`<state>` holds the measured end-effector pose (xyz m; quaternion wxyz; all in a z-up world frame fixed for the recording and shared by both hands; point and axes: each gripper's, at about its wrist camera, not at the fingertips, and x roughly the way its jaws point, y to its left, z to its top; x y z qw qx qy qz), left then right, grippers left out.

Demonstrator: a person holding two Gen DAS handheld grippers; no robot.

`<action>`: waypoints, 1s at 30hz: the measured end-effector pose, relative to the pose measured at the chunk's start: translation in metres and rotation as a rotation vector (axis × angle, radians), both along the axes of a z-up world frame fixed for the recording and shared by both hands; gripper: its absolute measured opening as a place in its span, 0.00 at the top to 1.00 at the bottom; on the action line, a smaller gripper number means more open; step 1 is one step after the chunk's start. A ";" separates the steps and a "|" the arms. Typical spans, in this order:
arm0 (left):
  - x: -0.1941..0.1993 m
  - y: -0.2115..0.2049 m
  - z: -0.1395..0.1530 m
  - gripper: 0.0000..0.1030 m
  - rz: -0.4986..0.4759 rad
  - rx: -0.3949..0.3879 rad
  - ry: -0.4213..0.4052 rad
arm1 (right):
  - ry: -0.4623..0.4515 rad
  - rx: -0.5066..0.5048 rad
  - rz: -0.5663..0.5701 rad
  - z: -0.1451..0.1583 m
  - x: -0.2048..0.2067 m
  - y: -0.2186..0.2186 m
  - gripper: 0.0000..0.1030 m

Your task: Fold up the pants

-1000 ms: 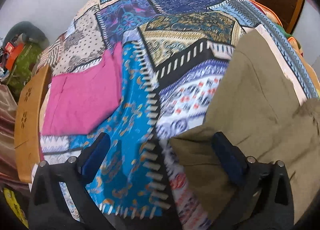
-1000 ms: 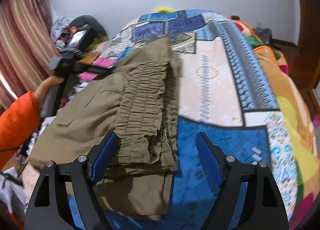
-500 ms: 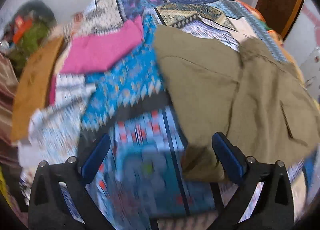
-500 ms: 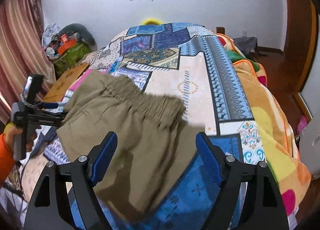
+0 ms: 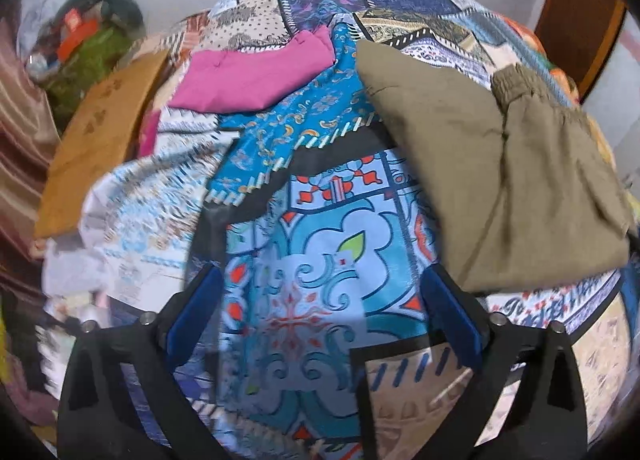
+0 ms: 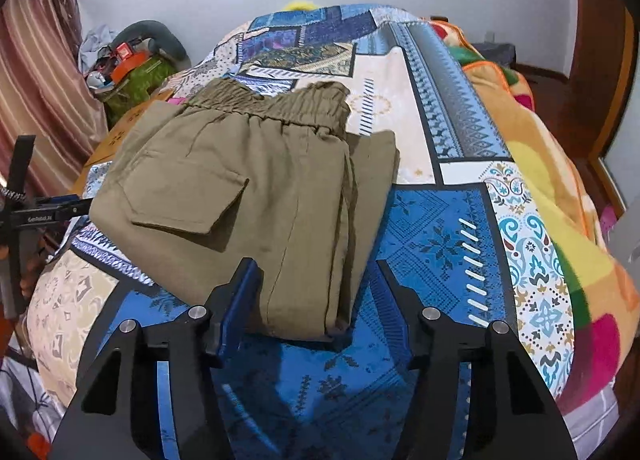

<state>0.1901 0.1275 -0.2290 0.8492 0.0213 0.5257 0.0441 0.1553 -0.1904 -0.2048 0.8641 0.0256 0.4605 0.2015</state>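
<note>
Two grippers over a bed spread with patchwork cloth; the olive pants lie folded in a thick packet on the blue panel, elastic waistband at the far end, flap pocket facing up. Right gripper hangs just above the packet's near edge, its blue pads closing with that edge lying between them but not yet pinched. Left gripper sits spread wide and empty over bare cloth, the pants just beside its right finger, a folded pink garment further back.
</note>
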 end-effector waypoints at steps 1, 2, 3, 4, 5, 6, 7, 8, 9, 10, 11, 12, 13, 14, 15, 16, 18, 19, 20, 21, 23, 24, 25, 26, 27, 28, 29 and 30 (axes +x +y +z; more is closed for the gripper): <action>0.000 -0.002 0.005 0.06 -0.016 0.026 -0.002 | 0.004 -0.009 -0.008 0.001 0.001 -0.001 0.49; -0.001 -0.004 0.011 0.06 -0.031 0.041 -0.012 | 0.008 -0.023 -0.012 0.003 0.003 -0.002 0.49; -0.001 -0.006 0.019 0.06 -0.043 0.045 -0.032 | 0.009 -0.024 -0.009 0.006 0.003 -0.003 0.49; 0.000 -0.008 0.029 0.06 -0.054 0.037 -0.053 | 0.007 -0.018 -0.006 0.010 0.004 -0.005 0.49; 0.001 -0.010 0.036 0.06 -0.064 0.025 -0.071 | -0.001 -0.010 -0.003 0.014 0.003 -0.006 0.49; 0.003 -0.014 0.044 0.06 -0.074 0.010 -0.092 | -0.013 -0.004 0.001 0.020 0.003 -0.007 0.49; 0.006 -0.018 0.053 0.06 -0.085 -0.006 -0.115 | -0.028 -0.008 0.002 0.026 0.004 -0.006 0.49; 0.010 -0.025 0.060 0.06 -0.099 -0.021 -0.135 | -0.044 -0.011 0.004 0.031 0.006 -0.005 0.49; 0.016 -0.033 0.068 0.06 -0.119 -0.040 -0.155 | -0.062 -0.008 0.008 0.037 0.008 -0.003 0.49; 0.022 -0.040 0.072 0.06 -0.137 -0.054 -0.166 | -0.077 -0.001 0.013 0.041 0.011 0.000 0.49; 0.029 -0.049 0.075 0.06 -0.160 -0.069 -0.175 | -0.088 0.007 0.021 0.046 0.015 0.004 0.49; 0.036 -0.060 0.078 0.06 -0.190 -0.083 -0.185 | -0.093 0.015 0.029 0.048 0.019 0.008 0.49; 0.043 -0.070 0.079 0.06 -0.211 -0.090 -0.193 | -0.097 0.026 0.038 0.050 0.024 0.012 0.49; 0.048 -0.079 0.078 0.09 -0.227 -0.096 -0.196 | -0.099 0.039 0.049 0.051 0.028 0.017 0.49; 0.055 -0.090 0.076 0.14 -0.256 -0.109 -0.191 | -0.099 0.052 0.064 0.052 0.034 0.024 0.49; 0.060 -0.098 0.074 0.17 -0.279 -0.121 -0.180 | -0.101 0.057 0.076 0.052 0.036 0.029 0.49; 0.071 -0.118 0.062 0.31 -0.336 -0.142 -0.138 | -0.106 0.052 0.110 0.048 0.044 0.042 0.49; 0.075 -0.125 0.056 0.33 -0.357 -0.147 -0.118 | -0.102 0.044 0.125 0.046 0.047 0.047 0.49; 0.075 -0.132 0.050 0.38 -0.372 -0.146 -0.103 | -0.093 0.037 0.139 0.041 0.050 0.052 0.49; 0.078 -0.139 0.041 0.42 -0.393 -0.137 -0.081 | -0.076 0.028 0.155 0.035 0.053 0.057 0.49; 0.080 -0.148 0.023 0.45 -0.408 -0.101 -0.032 | -0.036 0.005 0.178 0.021 0.056 0.062 0.49; 0.080 -0.149 0.015 0.45 -0.410 -0.090 -0.015 | -0.019 -0.002 0.190 0.014 0.057 0.063 0.49; 0.079 -0.149 0.009 0.45 -0.414 -0.088 -0.010 | -0.018 -0.003 0.195 0.011 0.055 0.061 0.49; 0.076 -0.146 0.007 0.45 -0.414 -0.088 -0.021 | -0.019 -0.005 0.199 0.008 0.052 0.060 0.49; 0.073 -0.144 0.007 0.44 -0.410 -0.089 -0.025 | -0.015 -0.007 0.203 0.008 0.049 0.057 0.49; 0.071 -0.140 0.008 0.44 -0.400 -0.100 -0.024 | -0.012 -0.008 0.206 0.008 0.046 0.055 0.49; 0.068 -0.135 0.008 0.44 -0.393 -0.111 -0.026 | -0.009 -0.003 0.207 0.008 0.042 0.052 0.49; 0.065 -0.131 0.008 0.44 -0.386 -0.119 -0.029 | -0.004 0.004 0.206 0.008 0.038 0.048 0.49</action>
